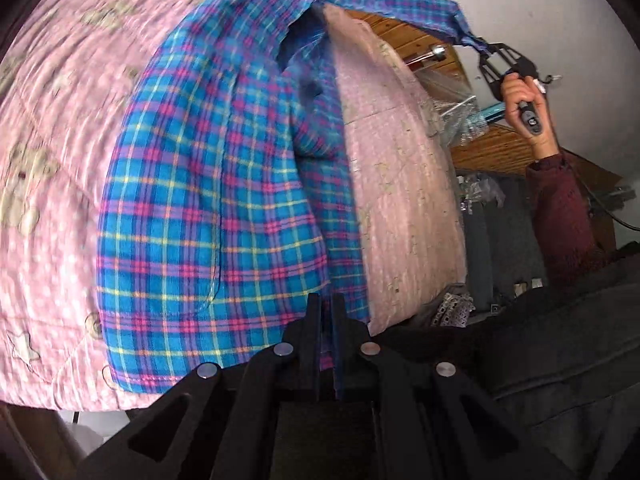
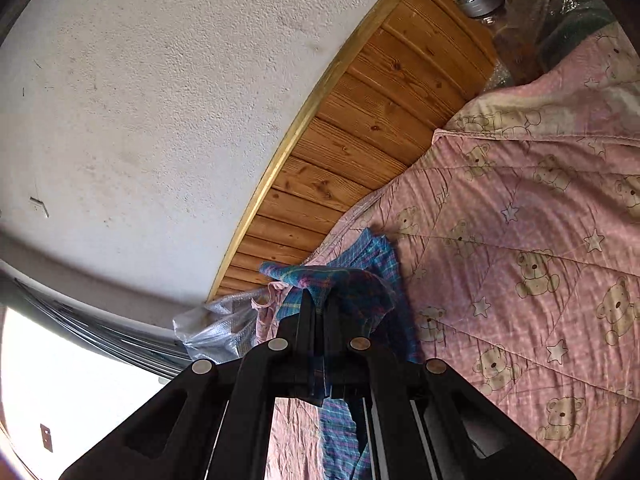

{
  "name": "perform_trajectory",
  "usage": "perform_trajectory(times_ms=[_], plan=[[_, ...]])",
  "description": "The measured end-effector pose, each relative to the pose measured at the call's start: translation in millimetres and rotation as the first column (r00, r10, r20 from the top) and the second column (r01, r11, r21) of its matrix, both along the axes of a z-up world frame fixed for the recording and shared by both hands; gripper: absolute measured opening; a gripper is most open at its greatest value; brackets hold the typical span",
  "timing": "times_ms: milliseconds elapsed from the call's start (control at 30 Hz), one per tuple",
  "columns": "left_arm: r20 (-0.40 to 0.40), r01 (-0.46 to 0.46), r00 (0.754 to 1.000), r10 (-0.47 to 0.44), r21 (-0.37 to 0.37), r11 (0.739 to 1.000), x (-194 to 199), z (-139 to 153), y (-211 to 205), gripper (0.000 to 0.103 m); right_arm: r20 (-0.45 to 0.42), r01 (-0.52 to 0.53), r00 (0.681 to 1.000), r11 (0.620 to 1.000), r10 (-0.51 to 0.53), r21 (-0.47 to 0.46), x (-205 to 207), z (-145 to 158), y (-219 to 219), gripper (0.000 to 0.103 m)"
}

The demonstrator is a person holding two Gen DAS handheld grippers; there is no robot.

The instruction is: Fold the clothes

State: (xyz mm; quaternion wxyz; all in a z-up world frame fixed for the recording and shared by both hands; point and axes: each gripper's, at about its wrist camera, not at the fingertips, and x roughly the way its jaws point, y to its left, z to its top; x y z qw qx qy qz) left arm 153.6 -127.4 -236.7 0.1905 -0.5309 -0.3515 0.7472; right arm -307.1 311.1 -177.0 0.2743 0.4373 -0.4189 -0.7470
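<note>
Closest to me in the left wrist view, my left gripper [image 1: 326, 312] has its jaws pressed together on the hem of the plaid shirt [image 1: 208, 208], with a thin fold of cloth running down between the fingers. From that pinch the shirt spreads up and away from me, blue with pink and yellow lines, draped over the pink quilt [image 1: 60, 128] that covers the bed. A pocket seam shows on the panel just above my fingers.

In the right wrist view, my right gripper [image 2: 318, 308] is likewise clamped tight on bunched shirt [image 2: 372, 256] fabric; the cloth humps over the fingertips and a strip hangs down between the jaws below them. The quilt [image 2: 520, 240], printed with bears and stars, lies to the right of that gripper.

Farther off in the left view, a sleeve or corner of the shirt stretches up to the right, pulled taut to the right gripper [image 1: 486, 54], which holds its end in the air. A hand [image 1: 524, 100] grips the tool's handle, with a dark red sleeve [image 1: 560, 216] below it.

Beyond the bed I see wood panelling [image 2: 360, 128] running along the quilt's far edge, and a rough white wall [image 2: 140, 100] behind that. Some clear plastic wrap lies crumpled near the panelling.
</note>
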Motion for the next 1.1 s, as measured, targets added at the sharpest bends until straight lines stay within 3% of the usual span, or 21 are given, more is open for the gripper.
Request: perform_trajectory(times_ms=[200, 300, 400, 467, 567, 633, 767, 900, 967, 1033, 1100], plan=[[0.077, 0.13, 0.988, -0.13, 0.015, 0.991, -13.3, -1.2, -1.3, 0.008, 0.005, 0.012, 1.0, 0.999, -0.012, 0.039, -3.3, 4.5, -9.5, 0.002], [0.056, 0.215, 0.974, -0.22, 0.081, 0.973, -13.0, 8.5, -13.4, 0.021, 0.021, 0.045, 0.999, 0.997, -0.046, 0.07, -0.4, 3.0, -12.3, 0.002], [0.026, 0.276, 0.959, -0.284, 0.17, 0.946, -16.2, 16.2, -36.1, 0.025, 0.035, 0.058, 0.997, 0.992, -0.062, 0.113, 4.6, 7.1, -24.1, 0.003], [-0.001, 0.283, 0.958, -0.288, 0.188, 0.94, -27.0, 17.7, -54.6, 0.025, -0.007, 0.01, 1.0, 0.992, -0.009, 0.127, 19.1, 26.4, -48.3, 0.003], [-0.019, 0.193, 0.981, -0.193, 0.191, 0.962, -60.9, 9.2, -94.3, 0.026, -0.057, -0.169, 0.982, 0.968, 0.183, 0.187, 67.9, 50.0, -110.1, 0.004], [-0.039, 0.081, 0.996, -0.074, 0.198, 0.977, -101.6, 1.8, -127.4, 0.026, -0.043, -0.309, 0.944, 0.921, 0.328, 0.236, 110.8, 51.8, -154.6, 0.004], [-0.117, -0.067, 0.988, 0.097, 0.232, 0.97, -203.5, -7.3, -182.1, 0.027, 0.156, -0.514, 0.854, 0.752, 0.497, 0.413, 197.1, -11.4, -216.2, 0.004], [-0.151, -0.055, 0.984, 0.092, 0.228, 0.972, -307.6, -17.0, -181.7, 0.034, 0.346, -0.629, 0.765, 0.514, 0.543, 0.583, 262.4, -93.1, -251.2, 0.005], [-0.146, -0.038, 0.987, 0.075, 0.238, 0.971, -351.6, -26.9, -173.8, 0.035, 0.388, -0.631, 0.753, 0.416, 0.532, 0.654, 280.9, -117.9, -258.5, 0.006], [-0.133, -0.003, 0.991, 0.033, 0.223, 0.975, -387.1, -40.4, -160.0, 0.035, 0.395, -0.624, 0.757, 0.394, 0.522, 0.675, 289.4, -120.6, -259.7, 0.012], [-0.08, 0.015, 0.997, -0.003, 0.15, 0.989, -416.1, -61.2, -149.3, 0.035, 0.384, -0.613, 0.761, 0.388, 0.522, 0.688, 295.0, -108.3, -259.4, 0.021]])
